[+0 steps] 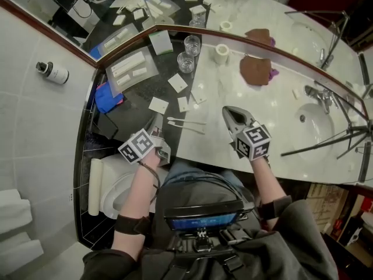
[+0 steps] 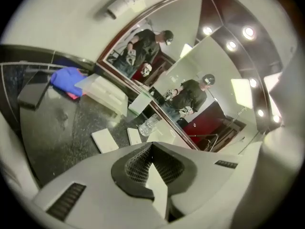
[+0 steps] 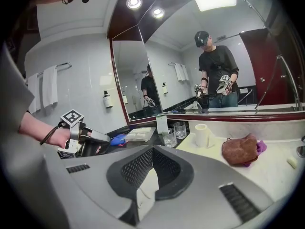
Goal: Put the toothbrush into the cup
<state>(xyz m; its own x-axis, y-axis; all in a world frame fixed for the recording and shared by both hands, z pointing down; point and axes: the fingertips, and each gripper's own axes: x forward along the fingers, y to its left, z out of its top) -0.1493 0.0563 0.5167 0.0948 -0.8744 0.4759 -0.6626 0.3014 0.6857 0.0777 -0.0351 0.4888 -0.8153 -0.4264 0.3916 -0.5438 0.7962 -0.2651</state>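
The toothbrush (image 1: 185, 121) is left lying flat on the counter (image 1: 274, 127) between the 2 grippers, well apart from the glass cup (image 1: 185, 62) farther back, and the left gripper (image 1: 157, 120) and right gripper (image 1: 229, 112) are both held closed and empty, so grasping is judged not yet begun.

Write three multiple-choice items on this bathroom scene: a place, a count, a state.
1. Where is the crumpled brown cloth? A in the sink; B on the pale marble counter; C on the floor.
2. How many clear drinking glasses stand on the counter? A one; B two; C four.
3. The fingers of the right gripper are: A wide open; B shut on a glass; C shut, empty.
Key: B, it lies beside the white roll; B, a pair side by side; C, fingers meet on nothing.
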